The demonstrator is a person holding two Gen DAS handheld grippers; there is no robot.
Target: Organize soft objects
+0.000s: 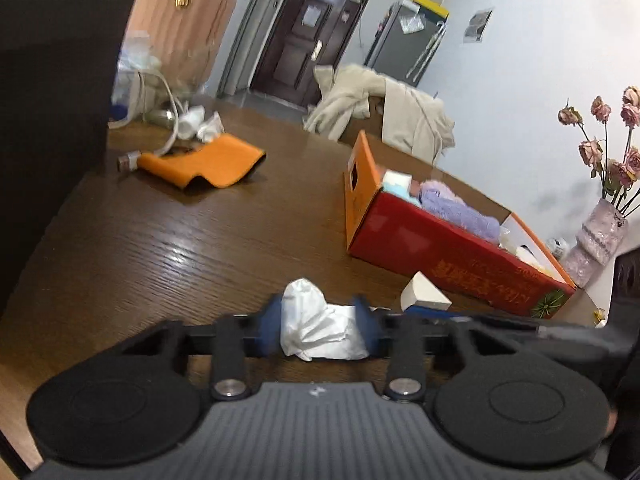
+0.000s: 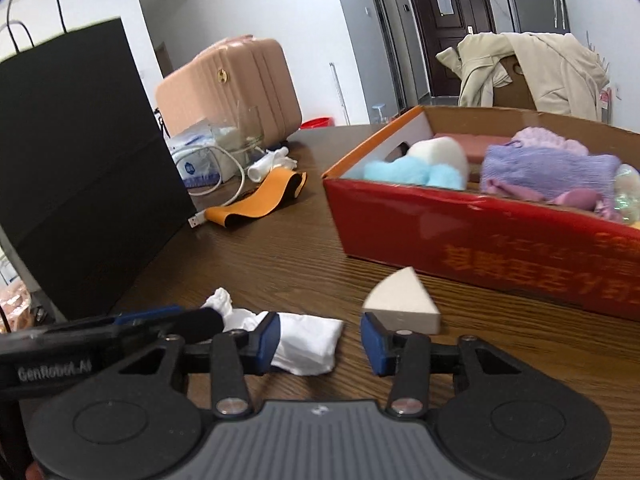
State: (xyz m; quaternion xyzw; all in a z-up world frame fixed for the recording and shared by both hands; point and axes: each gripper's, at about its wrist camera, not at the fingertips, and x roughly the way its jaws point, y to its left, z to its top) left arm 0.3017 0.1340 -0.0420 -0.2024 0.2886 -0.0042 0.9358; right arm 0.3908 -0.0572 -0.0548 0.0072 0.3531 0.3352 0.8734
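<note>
My left gripper [image 1: 320, 326] is shut on a crumpled white cloth [image 1: 316, 328], which bulges between its blue pads low over the wooden table [image 1: 160, 248]. In the right wrist view the same white cloth [image 2: 308, 344] lies against the left finger of my right gripper [image 2: 323, 340], whose jaws stand open and press on nothing. A white wedge-shaped sponge [image 2: 404, 300] sits just beyond its right finger, in front of the red cardboard box [image 2: 480, 236]. The box [image 1: 440, 248] holds purple [image 2: 548, 172], blue [image 2: 400, 172] and white soft pieces. An orange cloth [image 2: 260, 200] lies farther back.
A black paper bag [image 2: 80, 160] stands at the left. Behind the orange cloth are a white cable with a USB plug [image 2: 196, 220], packets and a pink suitcase [image 2: 236, 84]. A vase of dried roses [image 1: 600, 236] stands past the box. A beige coat [image 2: 532, 68] hangs over a chair.
</note>
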